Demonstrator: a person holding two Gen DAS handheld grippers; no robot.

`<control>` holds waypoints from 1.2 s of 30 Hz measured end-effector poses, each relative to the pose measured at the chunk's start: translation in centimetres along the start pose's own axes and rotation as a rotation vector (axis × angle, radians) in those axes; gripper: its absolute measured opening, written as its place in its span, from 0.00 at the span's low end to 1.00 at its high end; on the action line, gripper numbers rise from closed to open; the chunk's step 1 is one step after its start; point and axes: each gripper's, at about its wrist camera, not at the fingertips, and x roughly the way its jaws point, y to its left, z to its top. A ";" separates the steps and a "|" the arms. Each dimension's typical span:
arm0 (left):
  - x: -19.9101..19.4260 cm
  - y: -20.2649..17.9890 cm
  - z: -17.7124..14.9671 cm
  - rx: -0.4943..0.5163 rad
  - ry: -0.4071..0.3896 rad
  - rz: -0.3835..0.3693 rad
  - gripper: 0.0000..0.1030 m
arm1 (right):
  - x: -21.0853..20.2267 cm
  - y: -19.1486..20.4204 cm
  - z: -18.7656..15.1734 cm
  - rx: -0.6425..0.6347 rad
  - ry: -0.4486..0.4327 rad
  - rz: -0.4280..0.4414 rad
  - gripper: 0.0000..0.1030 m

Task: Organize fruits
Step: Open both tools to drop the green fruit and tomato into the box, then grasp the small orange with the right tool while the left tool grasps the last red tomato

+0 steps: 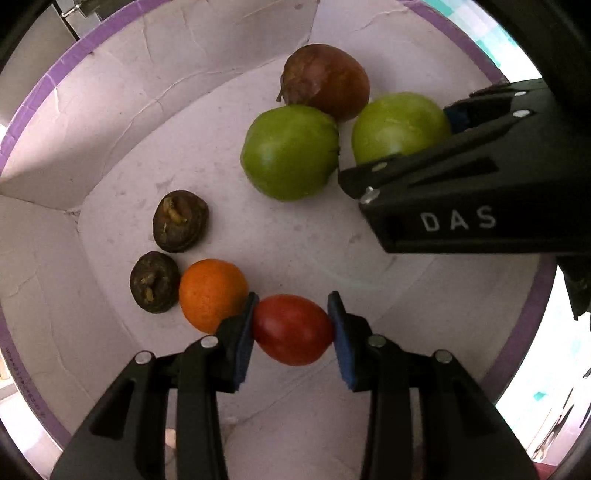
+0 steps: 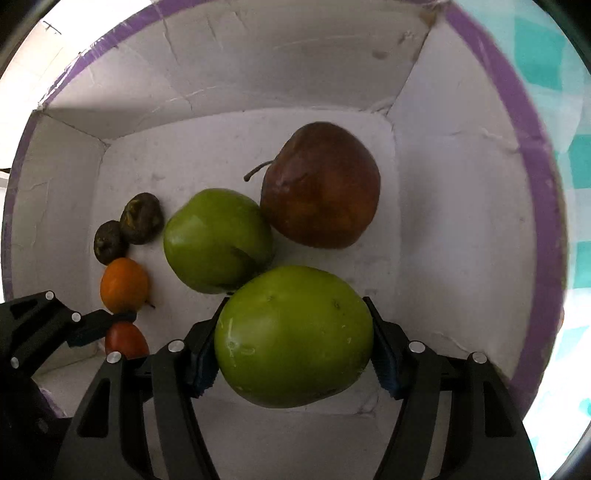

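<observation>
Soft, dim light inside, very bright outside.
Round fisheye bends the edges, corners go black, and fruit shadows look faint.

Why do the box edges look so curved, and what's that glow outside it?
Both views are fisheye, so the box's purple rim bows round. Right wrist view: the area beyond the rim is overexposed, and the green apple in the right gripper looms large. Left wrist view: the corners go dark.
</observation>
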 end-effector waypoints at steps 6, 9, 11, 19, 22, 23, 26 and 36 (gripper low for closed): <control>-0.2 -0.7 0.0 0.019 0.000 0.008 0.54 | 0.1 -0.1 0.1 0.031 0.007 0.008 0.64; -0.5 -1.1 -0.1 0.028 -0.009 0.013 0.61 | 0.1 -0.5 0.0 0.040 0.003 0.001 0.64; -0.6 -1.0 -0.2 0.015 -0.010 -0.008 0.65 | 0.2 -0.2 -0.2 0.051 0.001 -0.007 0.64; -4.4 0.1 -2.5 0.016 -0.136 0.019 0.75 | -4.2 1.2 -2.9 0.140 -0.222 -0.022 0.80; -6.7 0.3 -4.7 0.059 -0.217 0.044 0.82 | -7.8 2.2 -5.2 0.199 -0.339 -0.036 0.80; -7.8 0.5 -5.8 0.075 -0.256 0.058 0.83 | -8.8 2.5 -5.8 0.224 -0.372 -0.041 0.80; -10.4 0.7 -8.5 0.097 -0.369 0.074 0.89 | -13.4 2.7 -10.8 0.360 -0.540 -0.020 0.83; -16.2 -3.8 -10.5 0.208 -0.678 -0.011 0.98 | -16.9 0.6 -28.1 0.719 -0.759 -0.181 0.85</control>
